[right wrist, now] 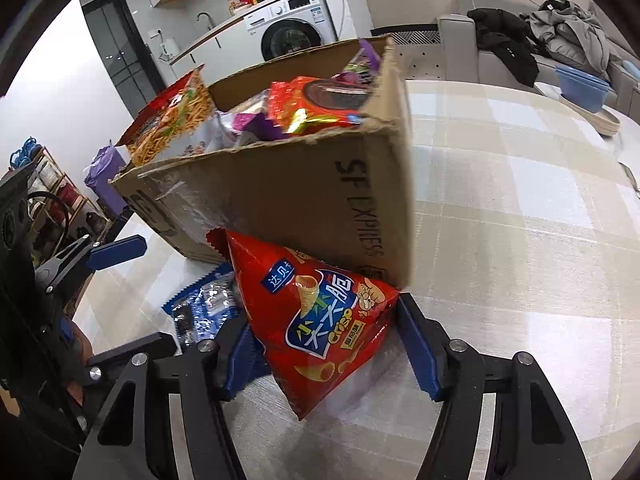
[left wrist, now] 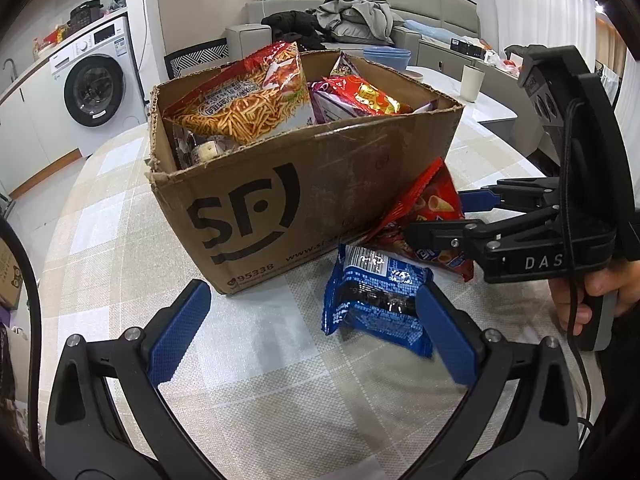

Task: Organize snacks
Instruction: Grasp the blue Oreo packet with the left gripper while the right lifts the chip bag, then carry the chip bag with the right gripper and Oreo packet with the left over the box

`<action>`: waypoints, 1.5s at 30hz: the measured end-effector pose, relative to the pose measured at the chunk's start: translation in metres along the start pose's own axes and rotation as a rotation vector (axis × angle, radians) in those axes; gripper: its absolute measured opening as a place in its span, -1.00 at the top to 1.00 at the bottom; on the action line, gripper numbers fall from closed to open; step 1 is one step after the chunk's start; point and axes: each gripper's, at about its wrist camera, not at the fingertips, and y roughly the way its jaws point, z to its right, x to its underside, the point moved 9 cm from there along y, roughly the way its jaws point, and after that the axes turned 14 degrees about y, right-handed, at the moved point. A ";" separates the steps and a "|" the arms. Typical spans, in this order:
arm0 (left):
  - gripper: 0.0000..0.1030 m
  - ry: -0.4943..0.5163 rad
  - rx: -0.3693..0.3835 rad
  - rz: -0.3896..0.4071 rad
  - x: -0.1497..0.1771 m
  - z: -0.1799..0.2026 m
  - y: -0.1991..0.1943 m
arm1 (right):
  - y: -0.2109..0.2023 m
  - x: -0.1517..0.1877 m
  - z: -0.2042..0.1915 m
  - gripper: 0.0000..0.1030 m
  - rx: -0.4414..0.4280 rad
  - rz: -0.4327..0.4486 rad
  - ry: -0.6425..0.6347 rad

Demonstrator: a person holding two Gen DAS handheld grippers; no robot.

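A cardboard box marked SF stands on the table, filled with snack bags. It also shows in the right wrist view. A red crisp bag leans against the box's corner, between the fingers of my right gripper, which touch its sides. In the left wrist view the red bag sits between the right gripper's fingers. A blue snack pack lies flat in front of the box. My left gripper is open and empty, its right finger beside the blue pack.
The table has a checked beige cloth. Blue bowls and a cup stand at its far side. A sofa with clothes and a washing machine are behind.
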 end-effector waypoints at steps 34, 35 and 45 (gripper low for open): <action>0.20 0.155 0.132 -0.022 0.006 0.058 0.016 | -0.044 -0.014 0.012 -0.28 -0.044 0.060 0.004; 0.20 0.154 0.130 -0.014 0.005 0.058 0.014 | -0.044 -0.015 0.012 -0.28 -0.045 0.063 0.004; 0.20 0.101 0.127 0.025 0.004 0.035 -0.013 | -0.064 -0.021 0.001 -0.28 -0.093 0.105 -0.014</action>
